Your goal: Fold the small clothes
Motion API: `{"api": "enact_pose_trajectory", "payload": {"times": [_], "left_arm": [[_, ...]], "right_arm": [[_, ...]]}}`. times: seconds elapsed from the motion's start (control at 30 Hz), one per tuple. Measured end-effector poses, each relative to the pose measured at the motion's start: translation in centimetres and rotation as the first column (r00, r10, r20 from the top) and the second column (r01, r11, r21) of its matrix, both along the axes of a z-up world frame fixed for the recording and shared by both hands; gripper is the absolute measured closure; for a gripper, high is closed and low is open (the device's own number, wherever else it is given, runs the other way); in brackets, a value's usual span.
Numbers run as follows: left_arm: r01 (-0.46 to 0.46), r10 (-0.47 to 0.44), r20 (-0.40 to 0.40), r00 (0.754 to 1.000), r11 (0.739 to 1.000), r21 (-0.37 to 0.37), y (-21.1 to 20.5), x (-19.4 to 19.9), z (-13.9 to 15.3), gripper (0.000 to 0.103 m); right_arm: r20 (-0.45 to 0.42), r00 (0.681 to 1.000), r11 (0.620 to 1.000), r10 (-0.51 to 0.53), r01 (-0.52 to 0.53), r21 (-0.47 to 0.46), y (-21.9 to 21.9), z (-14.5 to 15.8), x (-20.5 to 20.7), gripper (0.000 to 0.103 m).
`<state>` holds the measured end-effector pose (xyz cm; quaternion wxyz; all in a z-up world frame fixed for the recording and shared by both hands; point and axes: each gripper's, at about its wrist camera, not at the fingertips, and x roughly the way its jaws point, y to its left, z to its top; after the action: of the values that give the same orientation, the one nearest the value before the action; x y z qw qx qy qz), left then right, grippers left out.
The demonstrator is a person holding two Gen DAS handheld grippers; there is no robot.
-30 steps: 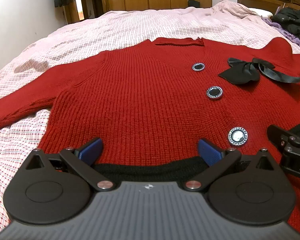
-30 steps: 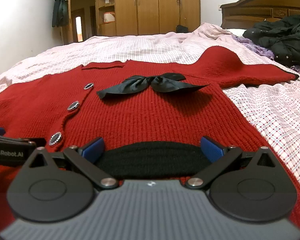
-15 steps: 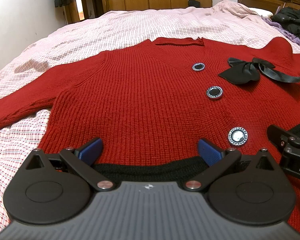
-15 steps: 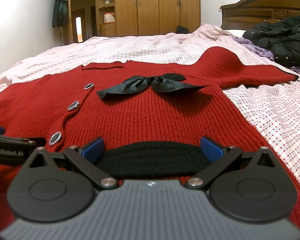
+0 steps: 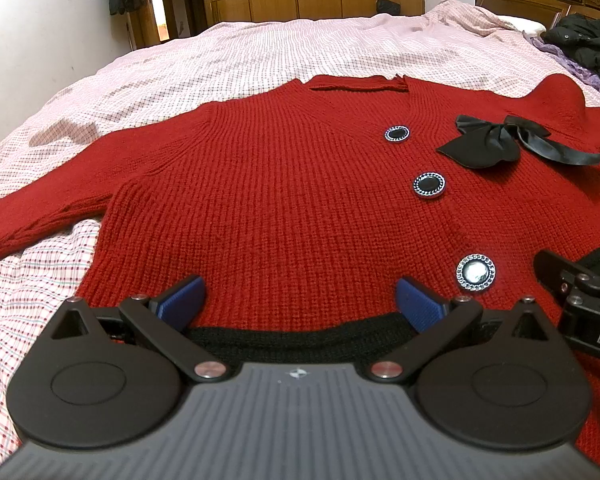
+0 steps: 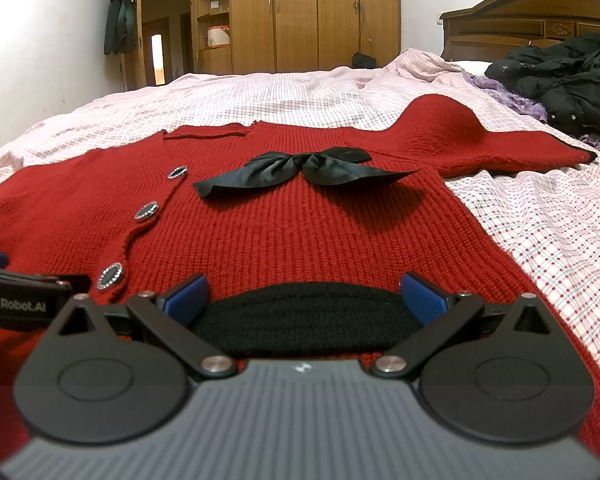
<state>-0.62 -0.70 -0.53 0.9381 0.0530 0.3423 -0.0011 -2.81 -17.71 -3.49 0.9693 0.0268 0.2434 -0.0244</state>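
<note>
The red knit cardigan lies spread flat and buttoned on the checked bedspread, both sleeves out, so no fold appears made yet. The left gripper and right gripper, jaws wide, sit at the black hem at six o'clock, holding nothing. A black coat lies at two o'clock.

The red cardigan loses its left sleeve end at the frame edge, its black hem partly behind the tool.
</note>
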Motion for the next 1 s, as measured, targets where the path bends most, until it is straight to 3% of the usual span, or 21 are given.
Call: {"api": "enact_pose_trajectory", "payload": {"times": [1.0], "left_arm": [[-0.004,0.004,-0.013,1.0,1.0,-0.014,0.23,0.03,0.26,0.0]], "right_arm": [[-0.021,1.0,1.0,0.001,-0.001,0.014,-0.24,0.47,0.07,0.0]]}}
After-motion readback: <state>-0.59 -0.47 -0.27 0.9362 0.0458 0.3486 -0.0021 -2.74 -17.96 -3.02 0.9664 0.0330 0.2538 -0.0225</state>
